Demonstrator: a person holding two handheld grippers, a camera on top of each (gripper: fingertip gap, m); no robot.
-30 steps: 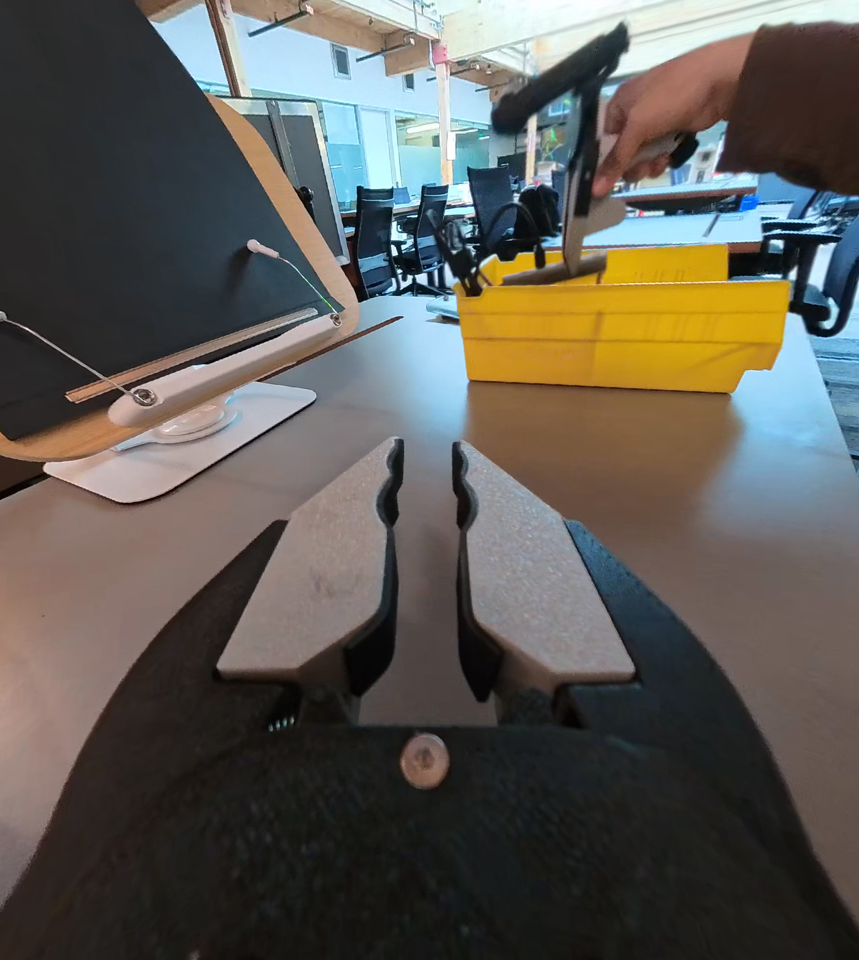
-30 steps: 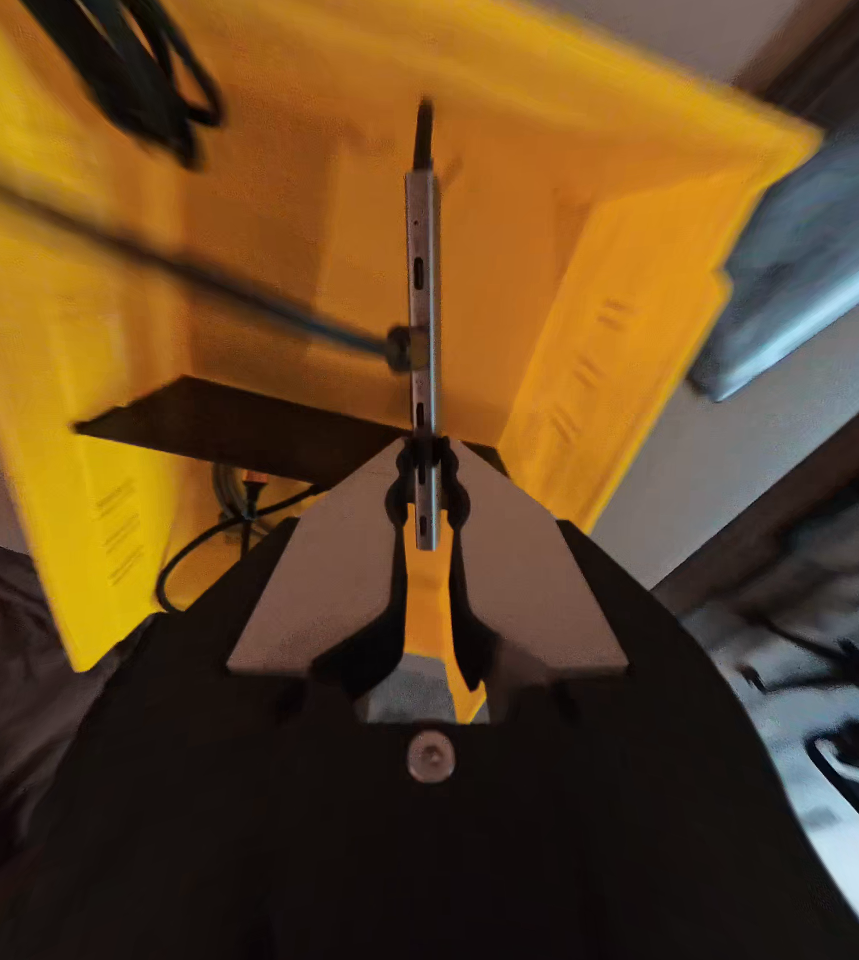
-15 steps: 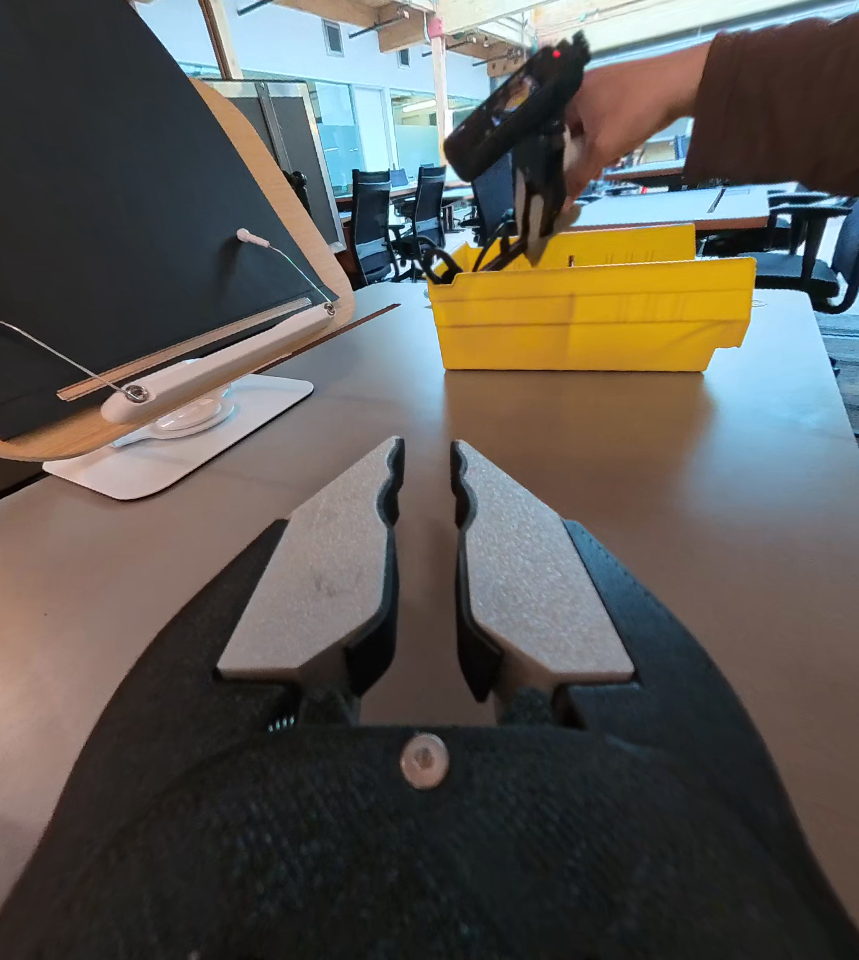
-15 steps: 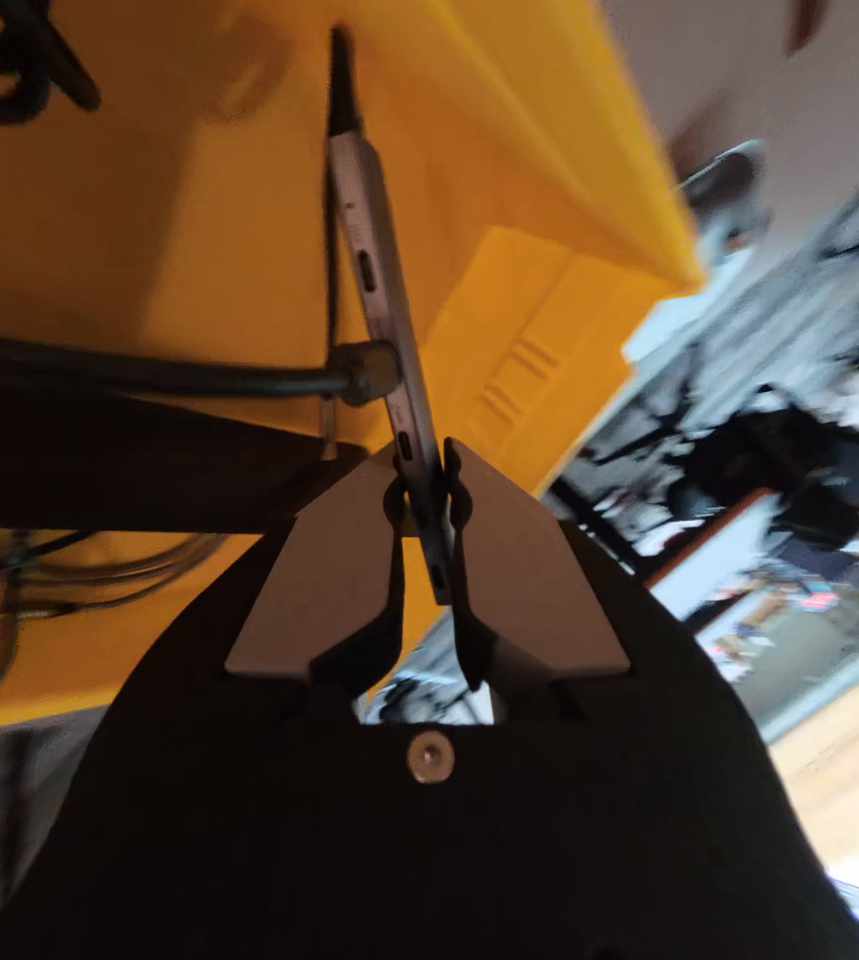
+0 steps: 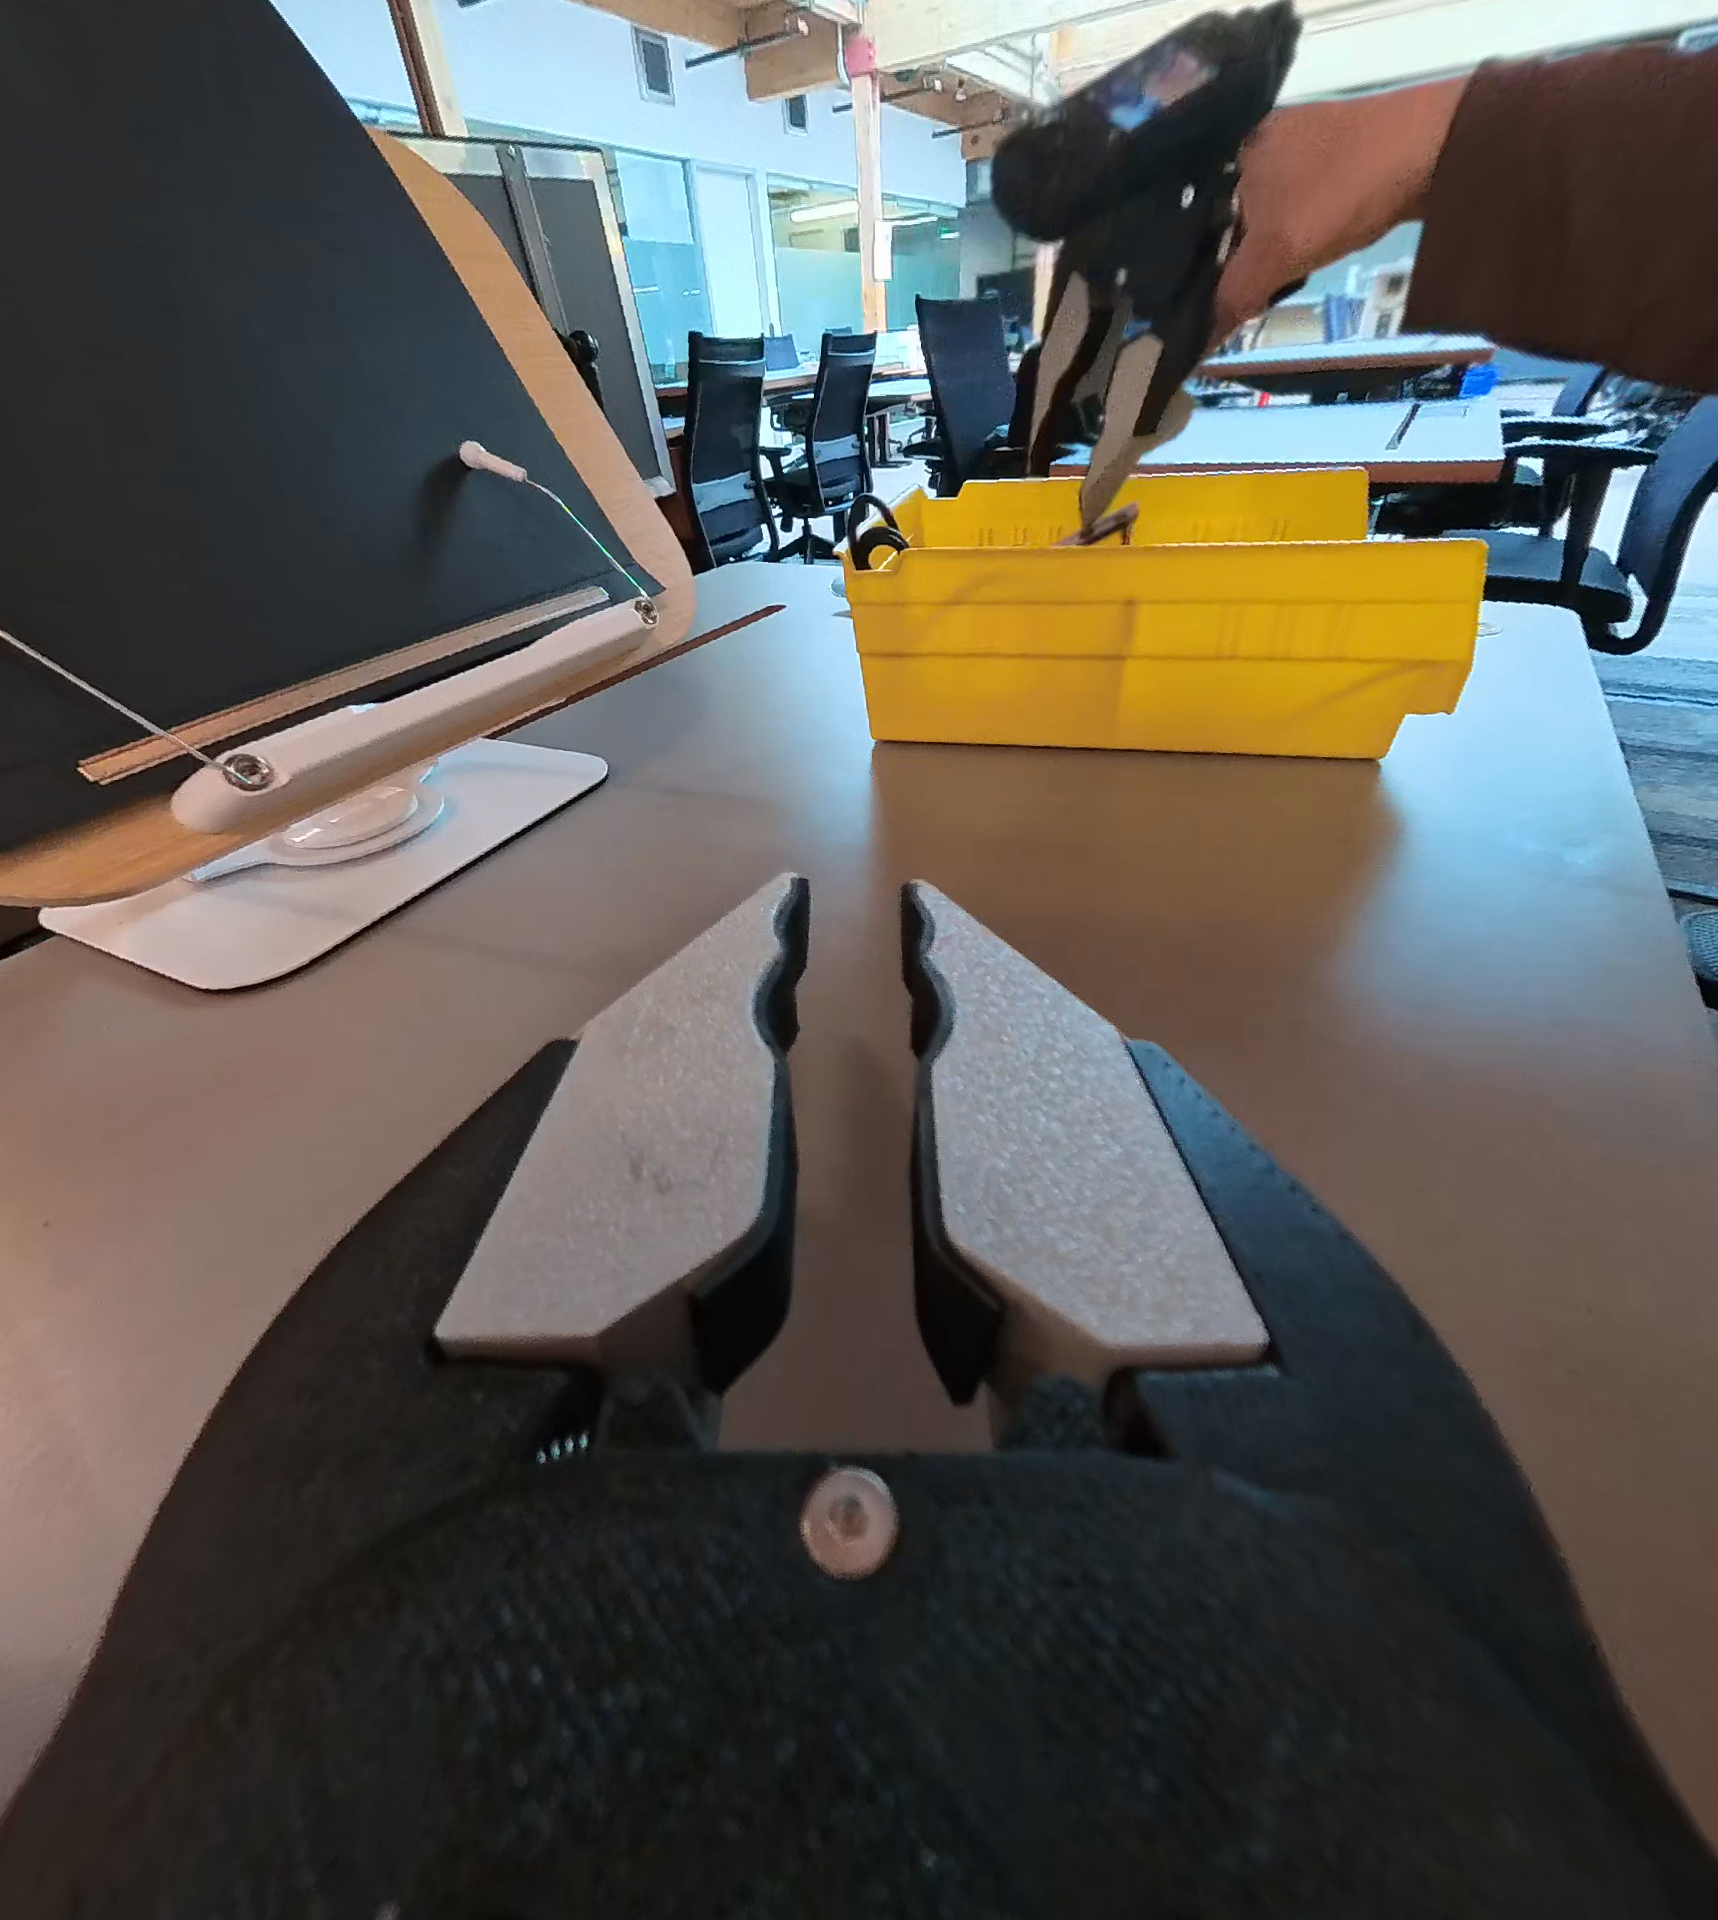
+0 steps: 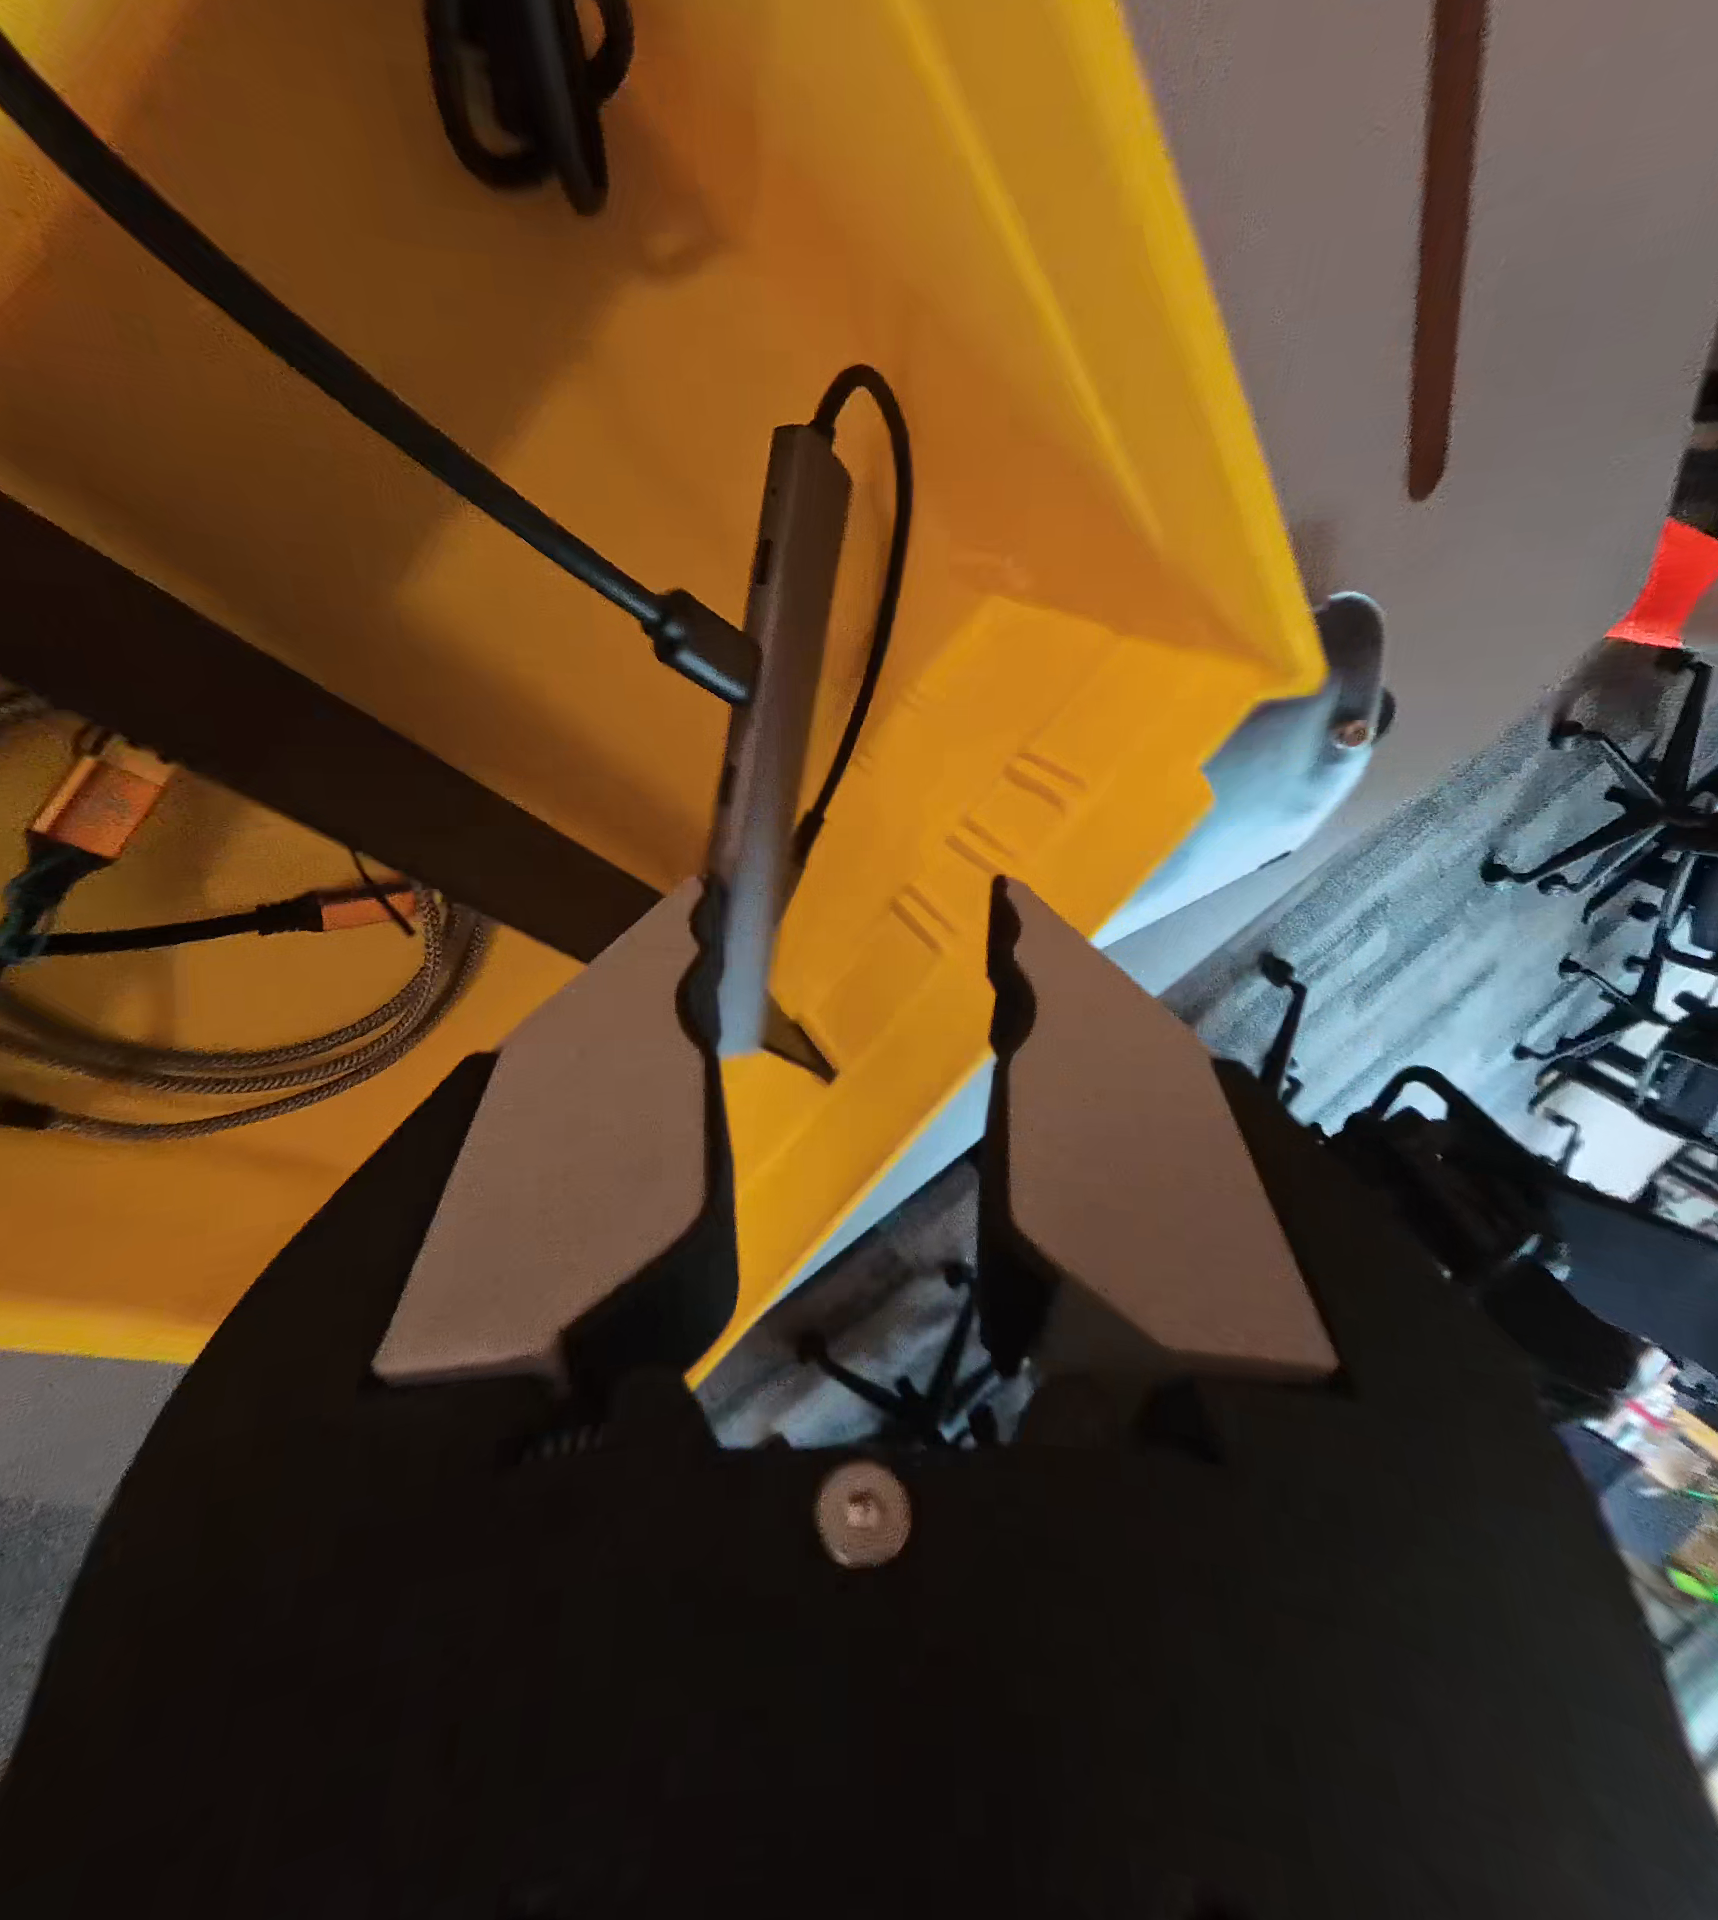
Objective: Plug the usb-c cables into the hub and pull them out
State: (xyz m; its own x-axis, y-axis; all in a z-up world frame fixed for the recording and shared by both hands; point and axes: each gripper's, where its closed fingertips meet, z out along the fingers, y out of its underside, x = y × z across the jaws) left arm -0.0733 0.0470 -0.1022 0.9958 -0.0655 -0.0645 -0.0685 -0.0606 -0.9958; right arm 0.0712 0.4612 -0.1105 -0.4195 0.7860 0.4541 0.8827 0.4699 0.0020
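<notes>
The grey hub stands on edge inside the yellow bin. A black USB-C cable is plugged into its side, and its own thin cable loops off its far end. My right gripper is open over the bin. The hub's near end lies against the left finger, and the right finger stands clear of it. In the left wrist view the right gripper points down into the bin. My left gripper hovers low over the table, slightly open and empty.
A dark divider crosses the bin, with braided cables and orange plugs behind it. A coiled black cable lies at the bin's far end. A black board on a wooden stand with a white base stands left. The table edge runs along the right. Tip to tip, the grippers are about 45 centimeters apart.
My right gripper has opened and let go of the hub, which now rests in the bin. The right gripper swung over the bin. My left gripper has stayed put.
</notes>
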